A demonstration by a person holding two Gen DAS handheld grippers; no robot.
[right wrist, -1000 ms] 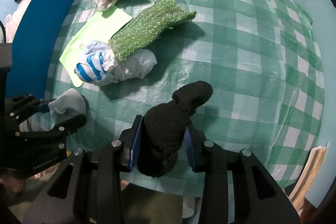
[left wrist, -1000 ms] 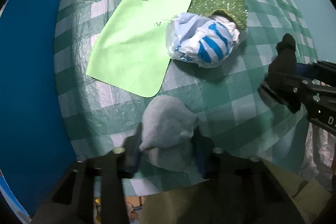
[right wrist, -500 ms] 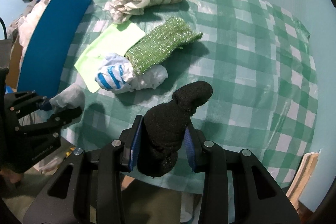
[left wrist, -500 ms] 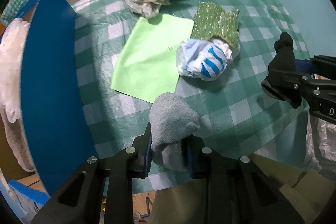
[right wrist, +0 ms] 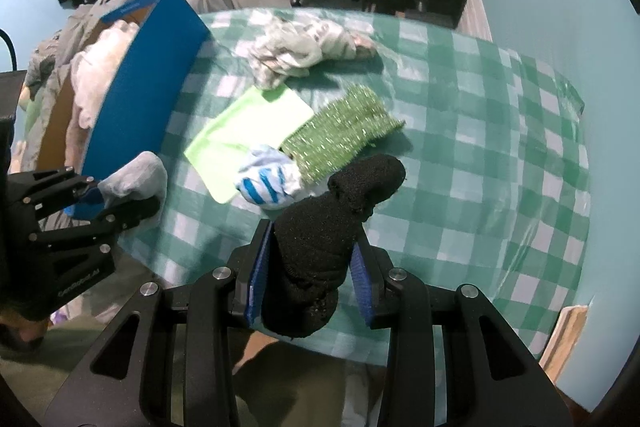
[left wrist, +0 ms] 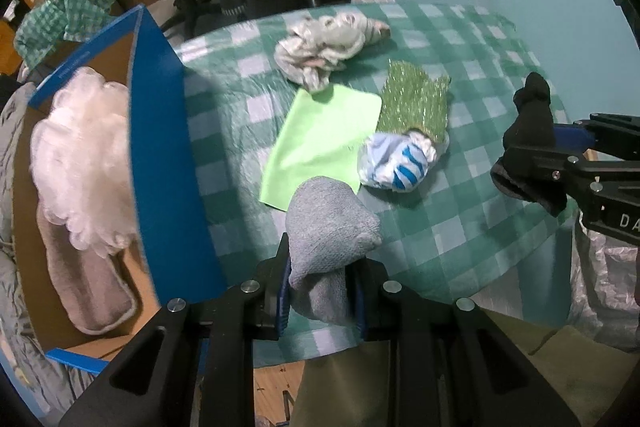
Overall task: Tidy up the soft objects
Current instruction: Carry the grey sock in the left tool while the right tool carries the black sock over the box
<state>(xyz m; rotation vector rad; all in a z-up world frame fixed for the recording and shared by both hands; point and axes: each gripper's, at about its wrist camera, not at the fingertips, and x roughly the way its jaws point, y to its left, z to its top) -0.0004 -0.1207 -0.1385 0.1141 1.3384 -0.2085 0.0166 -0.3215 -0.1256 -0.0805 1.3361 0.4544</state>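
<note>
Left claw clamps grey sock; right claw clamps black sock.

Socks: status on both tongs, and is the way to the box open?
Left tongs shut on grey sock. Right tongs shut on black sock. Blue box open at left, fluffy slipper inside. Nothing between.

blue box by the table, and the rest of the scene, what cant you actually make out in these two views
- Blue box: in the left wrist view its floor is covered by white fluffy stuffing and a grey slipper; the right wrist view shows mostly its outer wall.
- Grey sock: lower end hidden between the left gripper fingers.
- Black sock: its bottom sits behind the right gripper.
- Blue-striped white bundle: too crumpled to name.
</note>
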